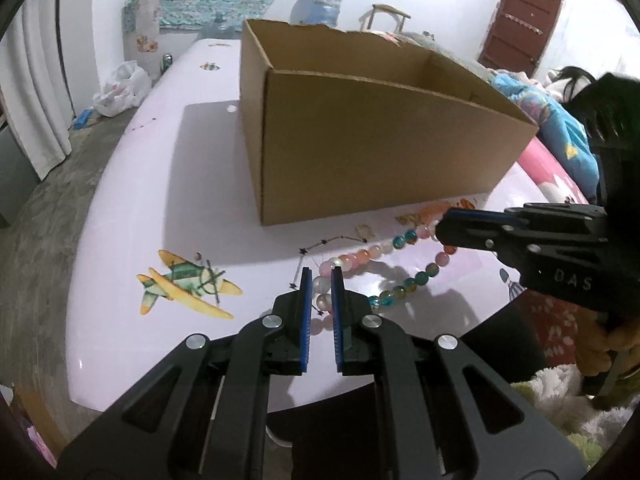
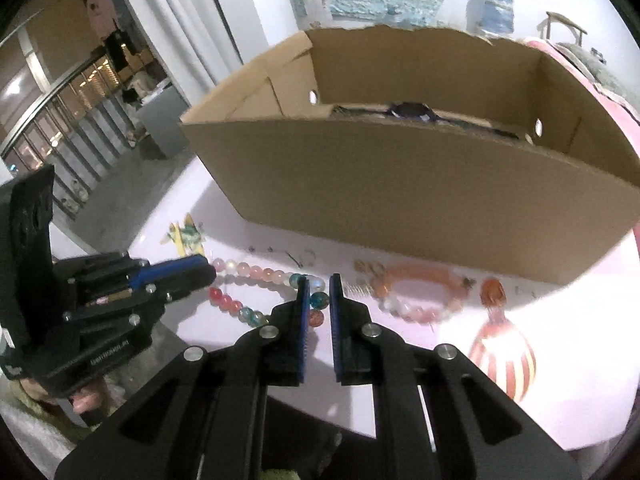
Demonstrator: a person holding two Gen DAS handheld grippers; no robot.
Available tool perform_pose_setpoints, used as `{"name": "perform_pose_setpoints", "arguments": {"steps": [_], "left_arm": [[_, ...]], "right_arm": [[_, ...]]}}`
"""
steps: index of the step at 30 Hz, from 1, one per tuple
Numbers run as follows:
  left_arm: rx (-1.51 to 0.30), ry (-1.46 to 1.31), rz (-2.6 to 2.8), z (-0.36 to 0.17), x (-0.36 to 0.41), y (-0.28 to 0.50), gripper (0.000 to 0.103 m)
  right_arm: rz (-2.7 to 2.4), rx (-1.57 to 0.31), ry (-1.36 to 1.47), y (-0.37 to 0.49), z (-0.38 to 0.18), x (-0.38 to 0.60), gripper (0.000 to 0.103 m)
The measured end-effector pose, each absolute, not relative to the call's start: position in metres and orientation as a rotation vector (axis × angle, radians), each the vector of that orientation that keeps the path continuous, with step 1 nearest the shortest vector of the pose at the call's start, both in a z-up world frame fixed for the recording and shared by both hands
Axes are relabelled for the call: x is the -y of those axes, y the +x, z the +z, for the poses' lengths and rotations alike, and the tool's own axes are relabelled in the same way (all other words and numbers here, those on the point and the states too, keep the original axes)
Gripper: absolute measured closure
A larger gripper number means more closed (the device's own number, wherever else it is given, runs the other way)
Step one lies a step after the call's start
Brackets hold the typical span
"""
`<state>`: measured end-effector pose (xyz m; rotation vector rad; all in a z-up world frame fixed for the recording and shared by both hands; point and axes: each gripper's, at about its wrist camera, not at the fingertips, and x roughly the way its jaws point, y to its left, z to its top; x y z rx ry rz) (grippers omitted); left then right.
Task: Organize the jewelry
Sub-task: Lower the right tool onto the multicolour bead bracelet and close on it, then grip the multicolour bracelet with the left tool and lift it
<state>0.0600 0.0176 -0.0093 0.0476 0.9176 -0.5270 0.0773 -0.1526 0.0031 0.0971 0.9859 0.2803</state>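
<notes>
A necklace of large pink, white, teal and red beads (image 1: 420, 278) lies in a loop on the pale pink table (image 1: 152, 200), in front of an open cardboard box (image 1: 380, 152). My left gripper (image 1: 322, 276) is shut on the loop's white beads at its near end. My right gripper (image 2: 319, 280) is shut on a teal and a red bead of the same necklace (image 2: 248, 270). Each gripper shows in the other's view: the right gripper (image 1: 444, 232) at the loop's far side, the left gripper (image 2: 200, 268) at the left. A dark watch (image 2: 408, 111) lies inside the box (image 2: 400, 184).
A pink and orange bead bracelet (image 2: 420, 292), an orange pendant (image 2: 494, 290) and a thin dark chain (image 2: 296, 258) lie between the necklace and the box. The tabletop carries printed pictures of a plane (image 1: 184, 284) and a striped balloon (image 2: 500, 352). Its near edge is just below the grippers.
</notes>
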Motion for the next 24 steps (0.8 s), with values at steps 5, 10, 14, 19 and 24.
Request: {"name": "perform_pose_setpoints", "arguments": {"steps": [5, 10, 14, 19, 24], "left_arm": [[-0.972, 0.049, -0.524, -0.022, -0.014, 0.065, 0.094], [-0.987, 0.038, -0.517, -0.023, -0.017, 0.066, 0.094], [-0.996, 0.030, -0.516, -0.022, -0.019, 0.065, 0.091], [-1.009, -0.001, -0.527, -0.020, -0.025, 0.064, 0.081], [-1.015, -0.004, -0.544, -0.018, -0.027, 0.060, 0.074]], "right_arm": [[0.255, -1.056, 0.118, 0.066, -0.021, 0.164, 0.093], [0.260, -1.073, 0.130, 0.066, -0.028, 0.166, 0.091], [0.245, -1.074, 0.096, 0.066, -0.028, 0.163, 0.085], [0.240, -1.070, 0.054, 0.063, -0.026, 0.160, 0.085], [0.248, -1.062, 0.016, 0.061, -0.025, 0.158, 0.085]]}}
